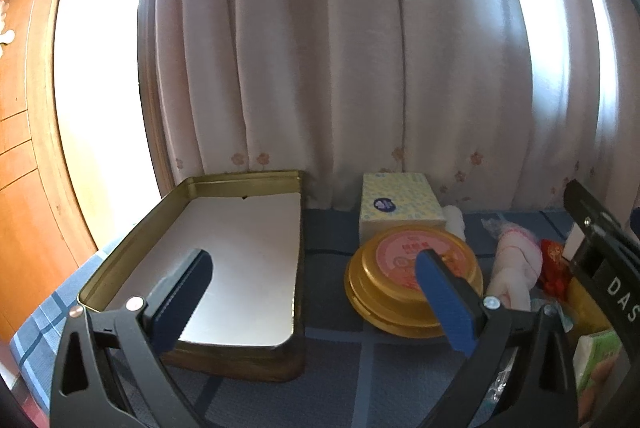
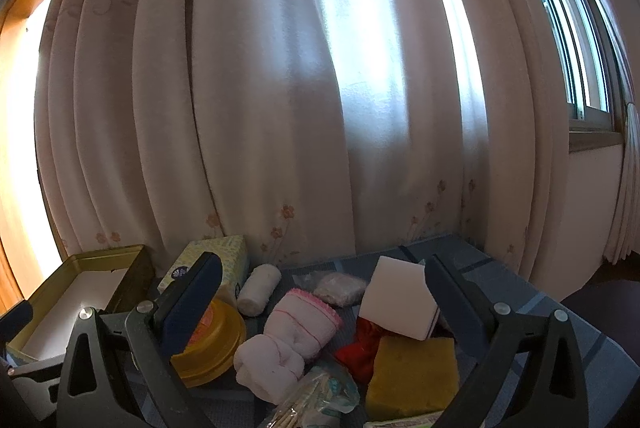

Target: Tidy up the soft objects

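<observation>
Backdrop: pale flowered curtain (image 2: pixel 280 108) hanging behind a blue checked cloth (image 1: pixel 340 368), window frame at far right of the right wrist view
Tin: open gold tin (image 1: pixel 136 228) left of the round yellow container (image 1: pixel 412 280), white-lined, holding nothing visible
Left gripper: left gripper (image 1: pixel 316 288) spread wide and gripping nothing, one finger over the tin, the other in front of the yellow container
Tissue box: tissue box (image 1: pixel 400 202) just behind the yellow container
Soft pile: right of the yellow container; rolled white bandage (image 2: pixel 258 284), pink-trimmed towel roll (image 2: pixel 288 340), red cloth (image 2: pixel 360 352), white sponge block (image 2: pixel 396 298) leaning over the yellow sponge (image 2: pixel 412 372), all crowded and touching
Right gripper: right gripper (image 2: pixel 324 292) released, fingers wide, framing the pile right of the yellow container
Risk: closing on the crowded pile likely drags a neighbour along; leaning white block could topple off the yellow sponge
Left view only: full tin floor, yellow container's pink label
Right view only: both sponges, bandage roll, packet of cotton swabs (image 2: pixel 316 400) at the near edge, right of the yellow container
</observation>
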`<state>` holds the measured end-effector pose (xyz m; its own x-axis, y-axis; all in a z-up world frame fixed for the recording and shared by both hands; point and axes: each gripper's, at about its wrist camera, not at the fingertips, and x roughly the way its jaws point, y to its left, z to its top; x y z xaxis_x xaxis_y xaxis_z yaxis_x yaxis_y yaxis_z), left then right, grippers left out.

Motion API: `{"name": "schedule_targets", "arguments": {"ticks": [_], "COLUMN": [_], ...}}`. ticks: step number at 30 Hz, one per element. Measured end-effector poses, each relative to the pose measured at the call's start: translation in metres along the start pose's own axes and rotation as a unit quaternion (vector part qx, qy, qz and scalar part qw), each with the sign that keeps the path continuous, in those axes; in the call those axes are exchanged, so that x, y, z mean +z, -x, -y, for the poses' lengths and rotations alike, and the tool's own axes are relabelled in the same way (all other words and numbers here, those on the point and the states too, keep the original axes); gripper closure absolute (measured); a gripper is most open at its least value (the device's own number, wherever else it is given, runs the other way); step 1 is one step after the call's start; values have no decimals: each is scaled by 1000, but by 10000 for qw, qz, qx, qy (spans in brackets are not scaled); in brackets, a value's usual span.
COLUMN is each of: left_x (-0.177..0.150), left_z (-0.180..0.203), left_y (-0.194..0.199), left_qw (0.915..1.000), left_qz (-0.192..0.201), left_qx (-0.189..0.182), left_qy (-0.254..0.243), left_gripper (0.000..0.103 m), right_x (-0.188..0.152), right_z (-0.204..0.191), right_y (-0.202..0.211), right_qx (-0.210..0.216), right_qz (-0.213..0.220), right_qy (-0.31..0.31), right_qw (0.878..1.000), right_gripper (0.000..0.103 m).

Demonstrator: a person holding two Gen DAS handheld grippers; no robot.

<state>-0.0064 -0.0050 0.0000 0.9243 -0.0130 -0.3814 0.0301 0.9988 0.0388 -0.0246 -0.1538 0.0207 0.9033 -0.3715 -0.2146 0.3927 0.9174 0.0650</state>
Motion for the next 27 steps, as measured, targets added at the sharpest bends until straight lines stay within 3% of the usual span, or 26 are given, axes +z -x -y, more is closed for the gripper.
{"name": "schedule_targets", "arguments": {"ticks": [14,21,27], "left_x": [-3,-8,-17], "left_z": [13,25,32], "left_y": [0,7,15], "left_qw": [9990,9956,9871], "left_qz": [-244,-462,-822], "left_qx": [-269,-700,-1286], "left_qy": [-264,-406,-493], "left_gripper": [0,0,1], "right_x": [-1,-4,-6], "right_z": [15,41,80], "right_y": [12,23,44], "right_qx": [127,-73,-281], "right_qz": [189,-262,-639], "right_qy": [-274,-67,112], "right_qw": [9994,9996,9975], "right_gripper": [0,1,1]}}
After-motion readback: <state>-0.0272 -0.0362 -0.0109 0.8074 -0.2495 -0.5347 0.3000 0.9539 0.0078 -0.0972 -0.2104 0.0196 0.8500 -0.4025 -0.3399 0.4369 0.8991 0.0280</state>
